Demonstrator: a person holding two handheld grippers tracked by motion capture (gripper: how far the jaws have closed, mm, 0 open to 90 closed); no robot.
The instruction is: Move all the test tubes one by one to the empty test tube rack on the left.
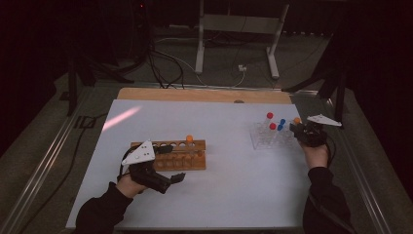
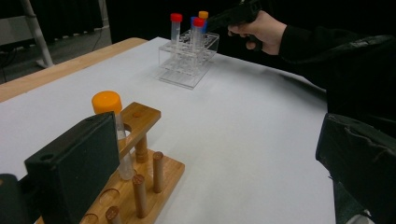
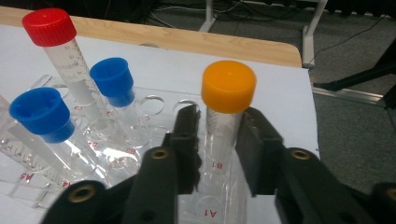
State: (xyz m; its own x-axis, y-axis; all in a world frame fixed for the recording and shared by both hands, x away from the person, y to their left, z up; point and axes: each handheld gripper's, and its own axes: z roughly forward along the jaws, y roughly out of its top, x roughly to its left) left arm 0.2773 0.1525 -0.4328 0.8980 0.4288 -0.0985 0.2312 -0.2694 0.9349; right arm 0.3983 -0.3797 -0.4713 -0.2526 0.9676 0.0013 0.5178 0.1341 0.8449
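1. Right gripper view: orange-capped tube [image 3: 223,126] upright in the clear rack [image 3: 116,158], in the hole marked B1, pinched below its cap by the right tongs [image 3: 218,144], both pads against the glass.
2. Same view: printed hole labels readable, plus a red-capped tube [image 3: 63,60] leaning left and two blue-capped tubes [image 3: 112,88] beside it; none of that lettering legible from the high view.
3. High view: clear rack [image 1: 272,136] near the bench's far right corner, right tongs [image 1: 298,129] at its right end.
4. Long axis of the gripped tube near vertical, cap up.
5. Left gripper view: left tongs [image 2: 210,163] spread wide, nothing between the pads, just beside a wooden rack [image 2: 140,172] carrying another orange-capped tube [image 2: 114,130], also upright.
6. High view: wooden rack [image 1: 180,155] left of centre, well apart from the clear one.
7. White bench [image 1: 219,185] with a wood edge at the far side; dark room, cables and a grey metal frame [image 1: 238,34] on the floor behind.
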